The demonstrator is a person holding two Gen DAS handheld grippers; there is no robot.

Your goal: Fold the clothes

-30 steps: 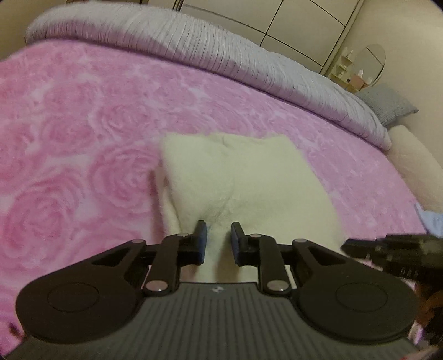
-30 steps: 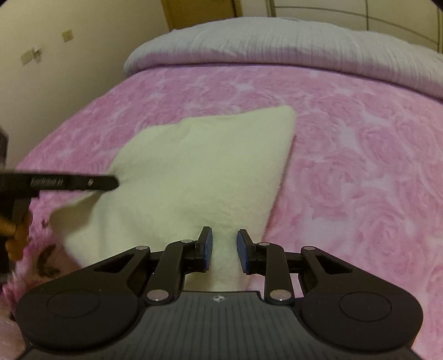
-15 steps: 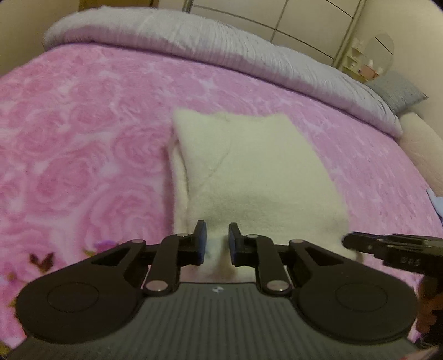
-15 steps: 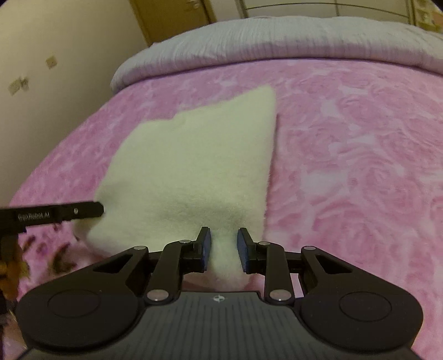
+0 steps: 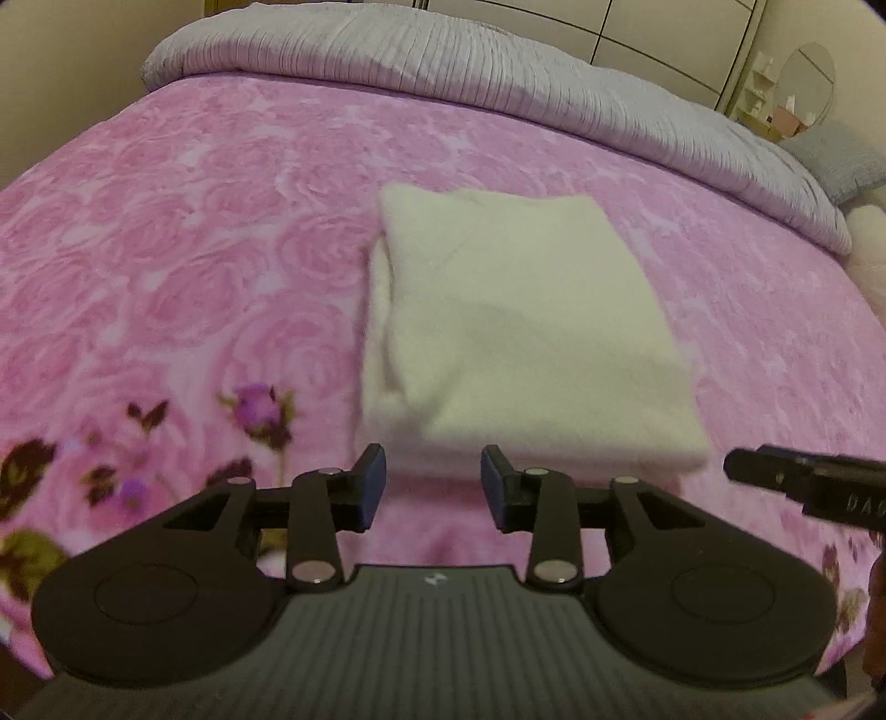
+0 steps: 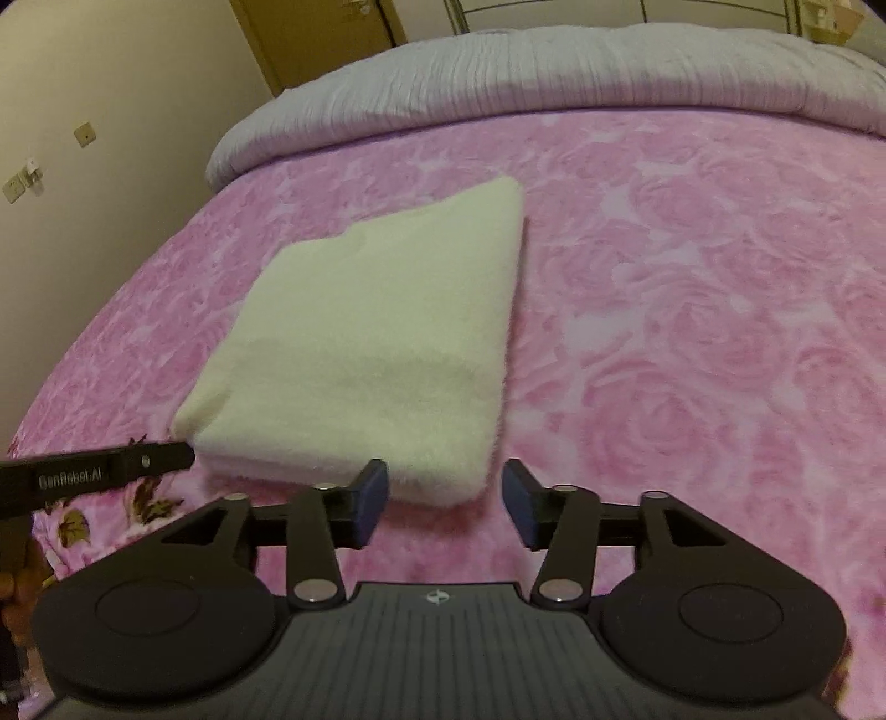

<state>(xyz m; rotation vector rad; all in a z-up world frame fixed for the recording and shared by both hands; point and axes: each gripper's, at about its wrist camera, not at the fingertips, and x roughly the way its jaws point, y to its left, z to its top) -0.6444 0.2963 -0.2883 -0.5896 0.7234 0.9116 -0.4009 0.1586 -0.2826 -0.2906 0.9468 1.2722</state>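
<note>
Cream fleece garment (image 5: 520, 327) lay folded square at twelve o'clock — you held left gripper (image 5: 433, 481) and right gripper (image 6: 444, 494) wide, empty, just short of its edge.

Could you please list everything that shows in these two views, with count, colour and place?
folded garment: one, cream, flat on the bedspread just beyond both grippers.
bedspread: one, pink with a rose pattern, covering the bed.
quilt: one, grey, ribbed, across the far end of the bed.
cushion: one, grey, far right.
mirror: one, round, far right corner.
wardrobe doors: pale, behind the bed.
door: one, brown, far wall.
wall sockets: pale, left wall.
left gripper: one, black, open, empty.
right gripper: one, black, open, empty.
</note>
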